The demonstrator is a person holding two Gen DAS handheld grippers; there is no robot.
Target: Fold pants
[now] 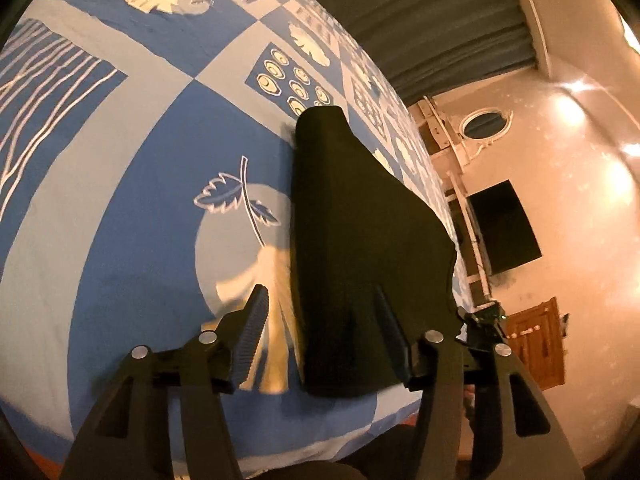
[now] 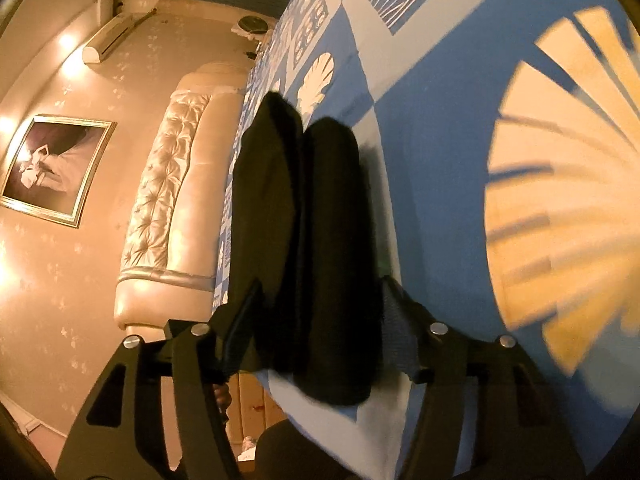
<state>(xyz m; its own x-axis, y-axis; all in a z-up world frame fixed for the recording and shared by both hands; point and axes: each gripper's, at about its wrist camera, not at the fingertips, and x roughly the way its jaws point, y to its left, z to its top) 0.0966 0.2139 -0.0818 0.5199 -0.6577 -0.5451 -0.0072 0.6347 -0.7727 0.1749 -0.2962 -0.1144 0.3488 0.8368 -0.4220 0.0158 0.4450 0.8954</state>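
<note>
Black pants (image 1: 360, 220), folded into a long narrow strip, lie on a bed cover (image 1: 140, 200) printed with blue and cream leaves. My left gripper (image 1: 320, 312) is open at the strip's near end. Its left finger (image 1: 256, 320) stands clear of the cloth and its right finger (image 1: 386, 320) lies over the fabric. In the right wrist view the pants (image 2: 320, 220) show as two dark lengths side by side on the bed cover (image 2: 440, 160). My right gripper (image 2: 322, 300) is open astride their near end, with a finger on each side.
The bed's near edge runs just below the pants. A padded cream headboard (image 2: 172, 200), a framed picture (image 2: 56, 168) and an air conditioner (image 2: 108, 40) line one wall. A dark screen (image 1: 504, 228), a round mirror (image 1: 486, 124) and a wooden door (image 1: 540, 344) lie beyond the bed.
</note>
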